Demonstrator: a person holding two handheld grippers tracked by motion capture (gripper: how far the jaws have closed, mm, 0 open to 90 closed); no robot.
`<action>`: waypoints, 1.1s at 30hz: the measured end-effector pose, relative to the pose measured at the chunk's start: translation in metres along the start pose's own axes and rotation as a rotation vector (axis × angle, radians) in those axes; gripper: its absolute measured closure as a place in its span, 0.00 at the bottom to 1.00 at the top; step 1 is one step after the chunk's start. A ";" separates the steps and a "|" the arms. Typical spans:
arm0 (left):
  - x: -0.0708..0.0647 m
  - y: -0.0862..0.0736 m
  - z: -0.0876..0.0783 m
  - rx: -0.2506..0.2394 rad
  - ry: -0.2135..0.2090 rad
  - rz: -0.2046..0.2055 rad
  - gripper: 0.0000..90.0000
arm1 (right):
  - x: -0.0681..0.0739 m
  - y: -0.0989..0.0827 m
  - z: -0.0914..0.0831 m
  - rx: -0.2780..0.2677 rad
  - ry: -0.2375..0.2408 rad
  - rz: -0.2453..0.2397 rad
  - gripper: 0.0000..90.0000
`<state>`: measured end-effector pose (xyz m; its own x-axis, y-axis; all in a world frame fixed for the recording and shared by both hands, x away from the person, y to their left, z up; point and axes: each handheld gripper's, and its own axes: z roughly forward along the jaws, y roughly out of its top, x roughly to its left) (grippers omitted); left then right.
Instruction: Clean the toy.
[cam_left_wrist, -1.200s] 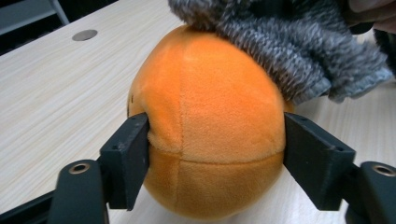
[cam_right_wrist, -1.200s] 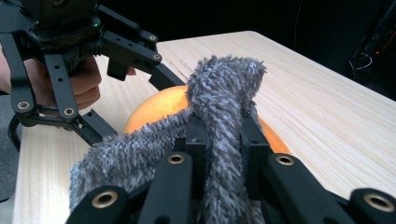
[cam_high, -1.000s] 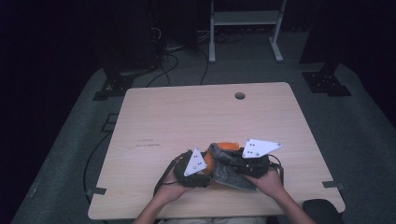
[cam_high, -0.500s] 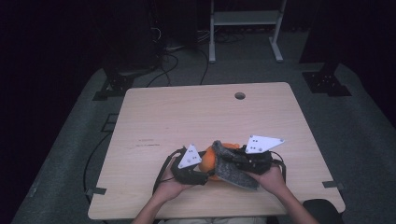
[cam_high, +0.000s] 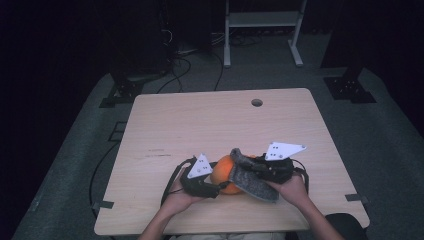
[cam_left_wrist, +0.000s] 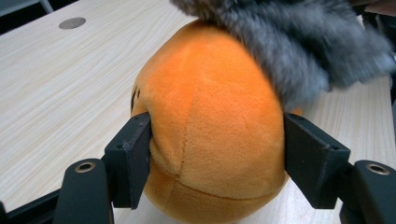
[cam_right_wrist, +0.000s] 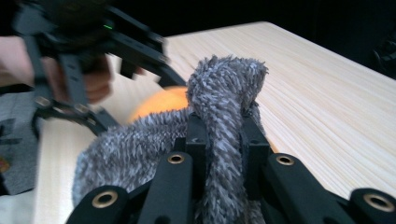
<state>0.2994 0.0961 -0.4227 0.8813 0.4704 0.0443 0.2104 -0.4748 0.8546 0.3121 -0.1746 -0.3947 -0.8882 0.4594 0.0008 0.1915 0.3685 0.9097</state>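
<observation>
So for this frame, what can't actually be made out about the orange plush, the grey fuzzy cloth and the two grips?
- Orange plush: its top is covered by the grey fuzzy cloth in the left gripper view; a dark mark at its left edge is too small to read.
- Left gripper: the jaws have just been opening; the right pad's contact cannot be told.
- Cloth's far end: cut off at the bottom of the right gripper view, behind the right gripper.

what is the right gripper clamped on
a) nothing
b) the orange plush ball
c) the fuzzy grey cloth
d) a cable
c: in the right gripper view the right gripper has its jaws pinched on a fold of the fuzzy grey cloth, which drapes over the orange plush ball.
</observation>
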 end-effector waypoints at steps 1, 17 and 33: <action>0.000 0.000 0.000 0.000 0.000 0.000 0.32 | 0.000 0.000 0.000 0.000 0.000 0.000 0.86; 0.008 -0.003 0.000 0.022 0.010 -0.023 0.31 | -0.013 -0.013 -0.004 0.026 -0.037 0.059 0.85; 0.008 -0.004 0.000 0.045 0.001 -0.022 0.32 | 0.012 -0.016 0.009 0.063 -0.050 -0.147 0.72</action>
<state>0.3059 0.1015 -0.4260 0.8756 0.4823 0.0263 0.2488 -0.4971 0.8312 0.3023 -0.1673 -0.4127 -0.8872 0.4357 -0.1521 0.0883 0.4839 0.8706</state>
